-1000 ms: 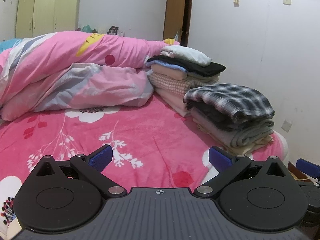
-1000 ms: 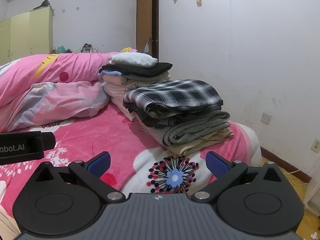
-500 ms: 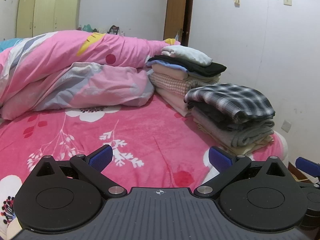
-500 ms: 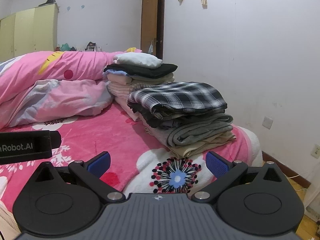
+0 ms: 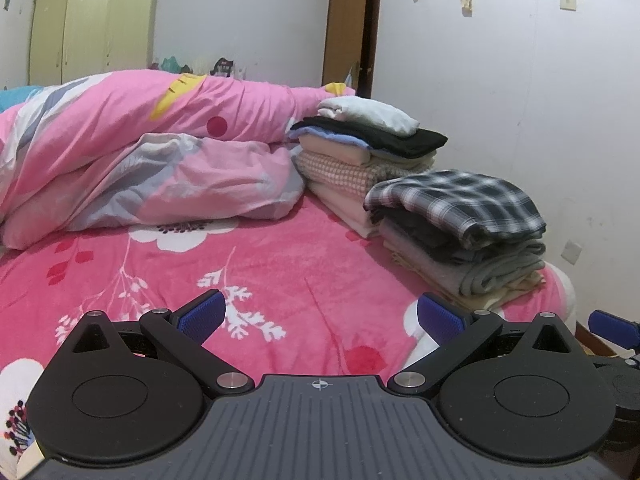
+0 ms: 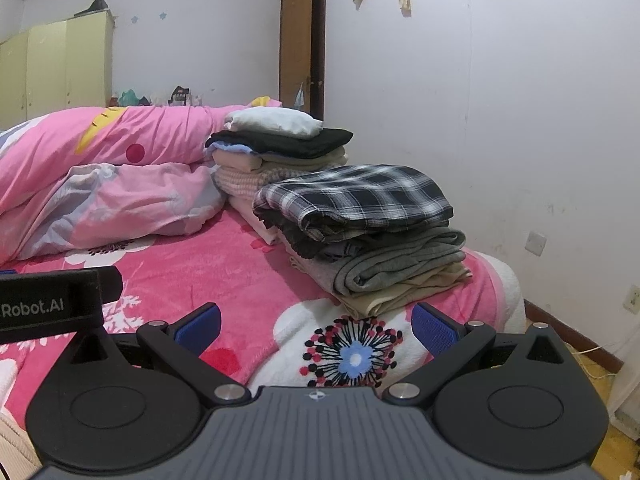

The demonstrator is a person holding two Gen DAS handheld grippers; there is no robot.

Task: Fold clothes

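Two stacks of folded clothes sit along the right side of the pink floral bed (image 5: 280, 264). The nearer stack has a black-and-white plaid shirt (image 5: 460, 200) (image 6: 360, 196) on top of grey and beige garments (image 6: 400, 268). The farther stack carries a white garment (image 5: 368, 114) (image 6: 276, 120) over a black one (image 6: 288, 142). My left gripper (image 5: 320, 316) is open above the bedspread, with nothing between its blue pads. My right gripper (image 6: 316, 326) is open too, near the bed's right corner, short of the plaid stack. The left gripper's body (image 6: 52, 304) shows at the left of the right wrist view.
A rumpled pink duvet (image 5: 140, 152) lies heaped across the far half of the bed. The white wall (image 6: 520, 120) runs close along the bed's right side, with a brown door (image 6: 300, 40) behind. Yellow wardrobes (image 5: 92, 32) stand at the back left.
Both views have shifted slightly; the right gripper's view has panned a little so the stacks sit further right and lower. Both grippers stay open and hold nothing.
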